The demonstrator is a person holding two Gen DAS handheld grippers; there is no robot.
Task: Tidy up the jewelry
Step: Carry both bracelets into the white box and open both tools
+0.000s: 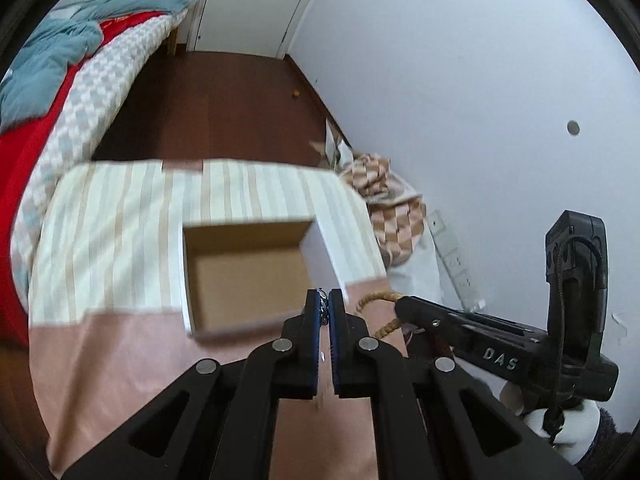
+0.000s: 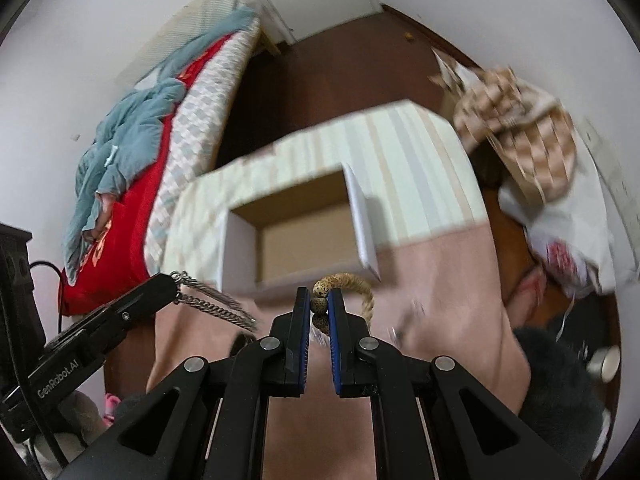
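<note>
Above the cloth, the box (image 2: 304, 232) lies just ahead of both grippers, left gripper (image 1: 325, 312) clenched on a chain (image 2: 216, 304), right gripper (image 2: 319, 308) grasping a bracelet (image 2: 352, 284).

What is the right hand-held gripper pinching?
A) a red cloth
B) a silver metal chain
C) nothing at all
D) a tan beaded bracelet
D: in the right wrist view the right hand-held gripper is closed on speckled beads of the tan beaded bracelet, while the silver chain hangs from the left hand-held gripper.
</note>
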